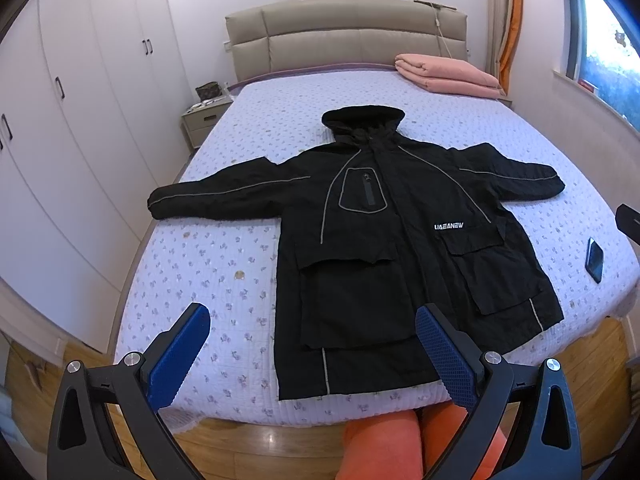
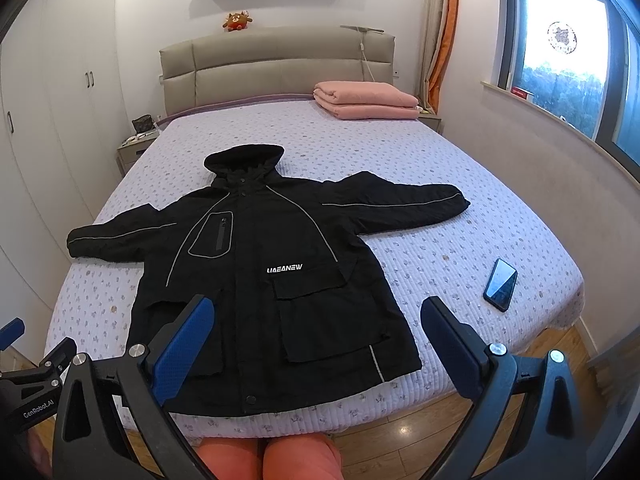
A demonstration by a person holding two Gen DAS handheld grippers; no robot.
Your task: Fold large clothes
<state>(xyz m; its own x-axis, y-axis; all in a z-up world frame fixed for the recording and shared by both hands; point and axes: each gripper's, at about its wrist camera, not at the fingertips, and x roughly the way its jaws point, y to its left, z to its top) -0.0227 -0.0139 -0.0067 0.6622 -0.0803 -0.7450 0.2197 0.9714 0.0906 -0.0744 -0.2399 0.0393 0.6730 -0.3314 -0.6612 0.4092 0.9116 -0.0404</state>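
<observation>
A large black hooded jacket (image 1: 384, 224) lies flat and face up on the bed, both sleeves spread out sideways, hood toward the headboard, hem at the near bed edge. It also shows in the right wrist view (image 2: 260, 280). My left gripper (image 1: 312, 320) is open and empty, held above the near bed edge over the jacket's lower left part. My right gripper (image 2: 318, 312) is open and empty, held above the jacket's lower right part. Neither touches the cloth.
The bed (image 1: 208, 264) has a lilac flowered quilt. A black phone (image 2: 500, 284) lies on it right of the jacket. A folded pink blanket (image 2: 364, 100) sits by the headboard. A nightstand (image 1: 204, 118) and white wardrobes (image 1: 80, 120) stand left. Orange-clad legs (image 2: 264, 460) are below.
</observation>
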